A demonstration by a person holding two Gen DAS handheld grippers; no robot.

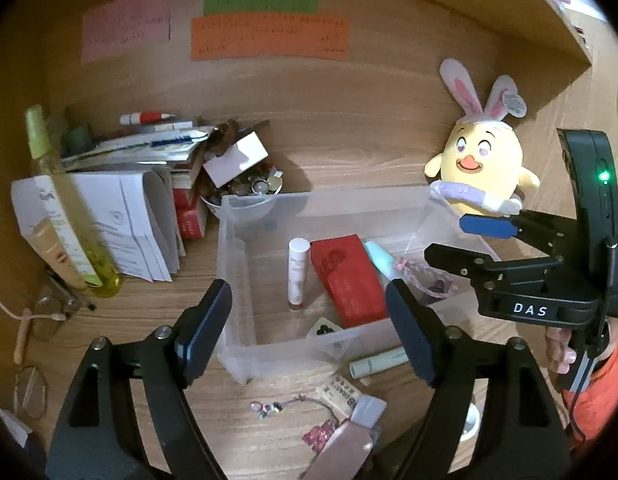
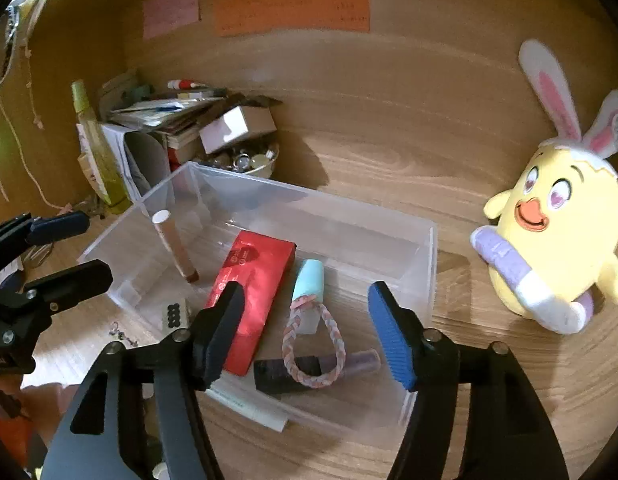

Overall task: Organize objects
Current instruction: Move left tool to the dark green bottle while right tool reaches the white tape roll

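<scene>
Jaws of both my grippers are standing open and empty: left gripper (image 1: 309, 320) and right gripper (image 2: 309, 332) are hovering over one clear bin (image 2: 425, 264) on the worktop (image 2: 389, 152). Inside are lying one red box (image 2: 253, 288), one white tube (image 1: 299, 272), one teal tube (image 2: 307, 280), one braided band (image 2: 313, 344) and one dark tube (image 2: 285, 376). One plush chick (image 2: 565, 232) is sitting beside the bin.
</scene>
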